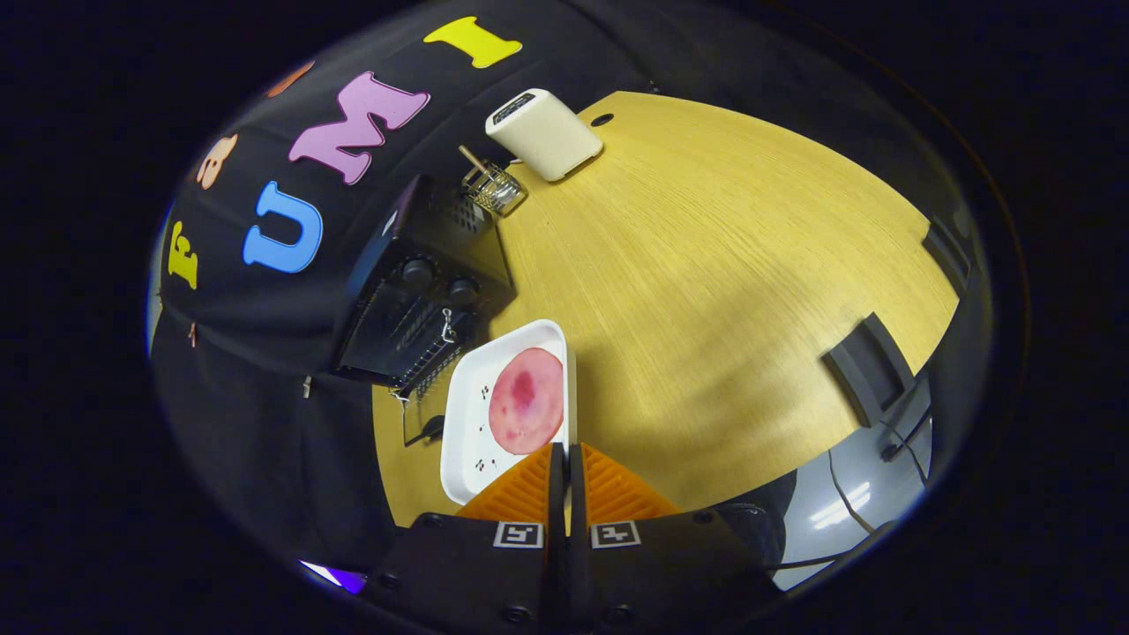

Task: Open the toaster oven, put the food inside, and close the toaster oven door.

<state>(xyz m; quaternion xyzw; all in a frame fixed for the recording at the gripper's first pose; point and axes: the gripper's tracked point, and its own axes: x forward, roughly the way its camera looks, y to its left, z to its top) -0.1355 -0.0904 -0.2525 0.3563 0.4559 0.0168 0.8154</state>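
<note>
**Claw clamped on the tray rim**

The gripper (566, 459) pinched the near rim of the white rectangular tray (467, 414), its fingers nearly together. A round pink slice of food (527, 399) lay on it. Just beyond stood the black toaster oven (414, 291), glass door (423, 419) dropped open; farther across the wooden table (706, 291) stood a wire basket (494, 188) and a cream box (544, 134).

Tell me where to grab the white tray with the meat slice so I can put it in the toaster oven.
The hand-held gripper already pinches the white tray by its thin raised rim, on the edge away from the toaster oven. That suits: the rim is narrow enough to clamp, the meat slice stays untouched, and the tray's far edge faces the open door.
</note>
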